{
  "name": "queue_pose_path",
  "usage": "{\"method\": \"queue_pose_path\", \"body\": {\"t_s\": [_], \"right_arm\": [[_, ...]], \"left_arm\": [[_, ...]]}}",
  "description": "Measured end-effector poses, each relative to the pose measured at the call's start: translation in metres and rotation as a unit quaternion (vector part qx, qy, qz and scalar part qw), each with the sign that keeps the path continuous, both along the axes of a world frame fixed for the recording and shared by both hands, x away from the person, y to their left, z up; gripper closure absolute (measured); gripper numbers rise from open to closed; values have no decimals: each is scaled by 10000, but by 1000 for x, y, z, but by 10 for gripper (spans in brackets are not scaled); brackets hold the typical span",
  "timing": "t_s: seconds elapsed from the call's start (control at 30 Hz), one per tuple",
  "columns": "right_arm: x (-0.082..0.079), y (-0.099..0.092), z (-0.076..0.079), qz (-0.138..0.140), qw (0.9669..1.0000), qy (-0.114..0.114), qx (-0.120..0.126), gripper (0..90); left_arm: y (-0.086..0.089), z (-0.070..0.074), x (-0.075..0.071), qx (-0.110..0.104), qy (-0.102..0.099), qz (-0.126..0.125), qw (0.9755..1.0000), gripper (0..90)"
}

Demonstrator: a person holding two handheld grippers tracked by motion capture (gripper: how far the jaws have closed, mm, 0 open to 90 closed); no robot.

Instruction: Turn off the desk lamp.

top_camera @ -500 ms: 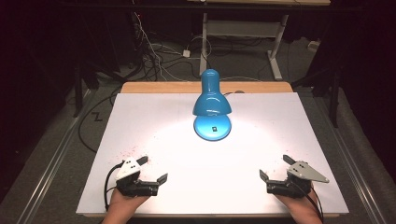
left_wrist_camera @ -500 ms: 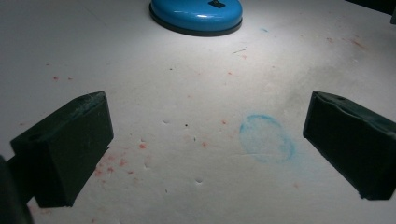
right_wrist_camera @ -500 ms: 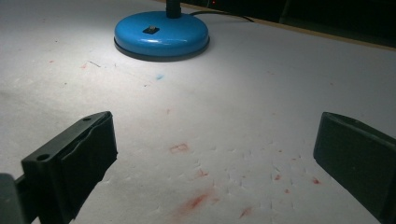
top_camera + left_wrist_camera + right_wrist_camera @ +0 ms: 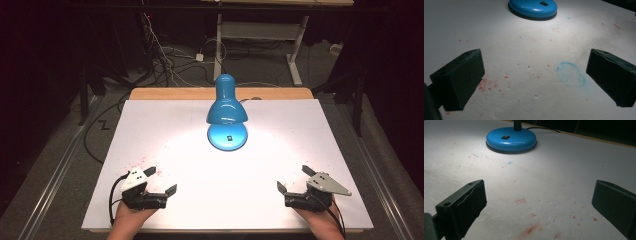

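A lab or test room, dim all round: a tabletop (image 4: 165, 130) covered in stained white paper, lit by one blue desk lamp (image 4: 227, 112), with loose cables (image 4: 170, 60) on grey carpet and a metal desk frame (image 4: 260, 35) beyond.

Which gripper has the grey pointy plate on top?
The right gripper: a grey three-cornered plate sits on it. The left gripper carries a smaller white one.
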State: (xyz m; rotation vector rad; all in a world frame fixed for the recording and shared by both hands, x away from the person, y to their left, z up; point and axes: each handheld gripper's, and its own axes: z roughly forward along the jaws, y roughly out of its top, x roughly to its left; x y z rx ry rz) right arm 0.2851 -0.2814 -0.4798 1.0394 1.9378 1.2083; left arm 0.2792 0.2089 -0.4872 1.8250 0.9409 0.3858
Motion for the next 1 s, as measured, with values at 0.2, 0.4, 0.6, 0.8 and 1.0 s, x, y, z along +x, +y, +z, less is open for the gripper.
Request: {"method": "queue_pose_path", "body": {"t_s": [0.2, 0.4, 0.6, 0.8, 1.0], "right_arm": [[0, 0, 0, -10, 10000, -9, 20, 4], [0, 0, -1, 8, 10000, 27, -1, 13], [-1, 0, -1, -12, 10000, 60, 25, 47], [-2, -2, 0, -11, 10000, 52, -1, 100], [-2, -2, 0, 5, 10000, 89, -2, 156]], "left_arm": [[-3, -1, 0, 118, -62, -61, 9999, 11], [-5, -1, 0, 164, -60, -110, 9998, 11], [-6, 0, -1, 157, -79, -119, 9998, 11], [-6, 0, -1, 158, -66, -122, 9998, 11], [-6, 0, -1, 169, -66, -127, 9998, 11]]}}
